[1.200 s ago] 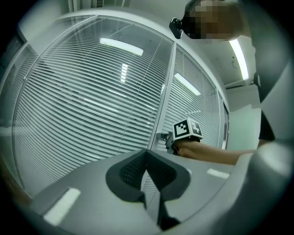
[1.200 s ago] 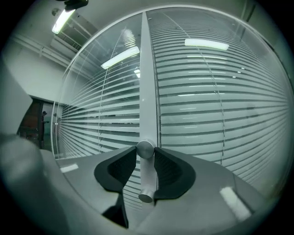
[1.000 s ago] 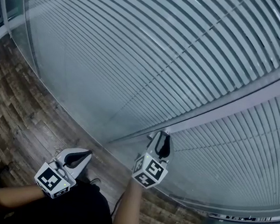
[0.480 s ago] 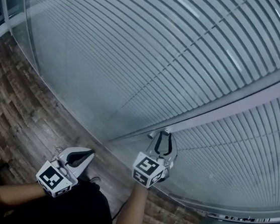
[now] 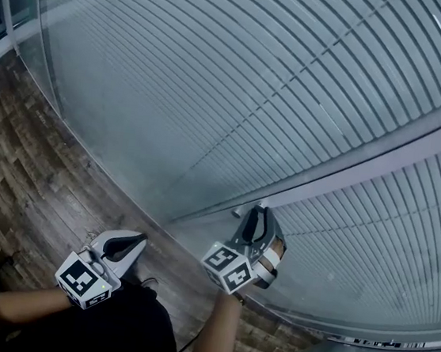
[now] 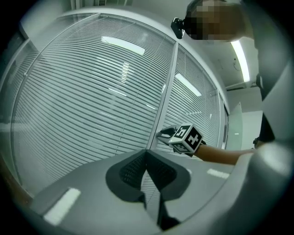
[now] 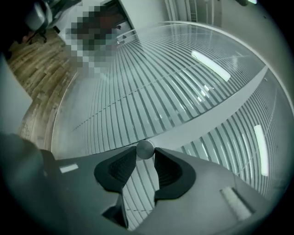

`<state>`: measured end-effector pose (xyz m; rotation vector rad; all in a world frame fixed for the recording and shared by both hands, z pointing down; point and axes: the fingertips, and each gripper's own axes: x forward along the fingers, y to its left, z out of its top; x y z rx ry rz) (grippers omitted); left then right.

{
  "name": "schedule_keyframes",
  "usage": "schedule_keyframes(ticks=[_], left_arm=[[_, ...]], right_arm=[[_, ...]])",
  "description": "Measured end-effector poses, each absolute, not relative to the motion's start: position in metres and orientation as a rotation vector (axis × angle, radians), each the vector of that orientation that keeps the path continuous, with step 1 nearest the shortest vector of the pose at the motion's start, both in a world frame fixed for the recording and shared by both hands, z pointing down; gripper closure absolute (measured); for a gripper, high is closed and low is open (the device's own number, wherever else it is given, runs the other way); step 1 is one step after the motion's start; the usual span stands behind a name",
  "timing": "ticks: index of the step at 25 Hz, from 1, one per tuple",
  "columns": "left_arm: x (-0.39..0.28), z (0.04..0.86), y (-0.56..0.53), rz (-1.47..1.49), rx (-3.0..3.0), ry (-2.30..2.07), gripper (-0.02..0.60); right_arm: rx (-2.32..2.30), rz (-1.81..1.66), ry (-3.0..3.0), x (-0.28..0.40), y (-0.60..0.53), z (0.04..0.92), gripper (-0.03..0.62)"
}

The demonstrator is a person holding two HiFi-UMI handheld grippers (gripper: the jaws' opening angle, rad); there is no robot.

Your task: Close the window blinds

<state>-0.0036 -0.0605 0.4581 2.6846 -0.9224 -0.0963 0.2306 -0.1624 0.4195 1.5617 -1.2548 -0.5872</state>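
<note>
Horizontal slat blinds hang behind glass panes, split by a pale frame bar. A small round metal knob sticks out of that bar, and my right gripper is shut on it, one pad on each side. In the head view the right gripper reaches up to the bar with its marker cube tilted. My left gripper hangs low by the floor, shut on nothing. In the left gripper view its jaws meet, and past them the blinds and the right gripper show.
A wood plank floor runs along the foot of the glass wall. The person's bare forearm and dark clothing fill the bottom of the head view. A second glazed panel with blinds continues to the right.
My right gripper has twisted about the knob, so its marker cube now faces differently and tilts left. The left gripper has barely moved.
</note>
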Motion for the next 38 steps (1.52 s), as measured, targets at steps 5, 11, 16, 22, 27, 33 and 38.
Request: schedule_keyframes(ticks=[5,11,16,22,27,33,38], left_arm=[[-0.007,0.465,-0.064,-0.096,2.646,-0.937,0.580],[-0.009,0.464,-0.068,-0.097,2.640,-0.948,0.580],[-0.011,0.460,-0.066,-0.101,2.634,-0.960,0.580],[-0.012,0.464,-0.070,-0.103,2.624,-0.968,0.580],[-0.014,0.463,-0.067,-0.110,2.626,-0.965,0.580],[-0.011,0.465,-0.069,-0.108,2.624,-0.960,0.580],[-0.012,0.466,-0.070,-0.098,2.622,-0.962,0.580]], right_arm=[[1.717,-0.440,-1.504,0.230,-0.160,0.424,0.441],[2.196,0.190,-2.079,0.231,-0.164,0.414,0.401],[2.421,0.397,-2.144,0.229,-0.156,0.410,0.415],[2.544,0.503,-2.139,0.235,-0.161,0.410,0.448],[2.580,0.481,-2.066,0.240,-0.158,0.407,0.465],[2.461,0.291,-1.989,0.241,-0.160,0.409,0.467],[2.310,0.069,-1.873,0.238,-0.160,0.409,0.468]])
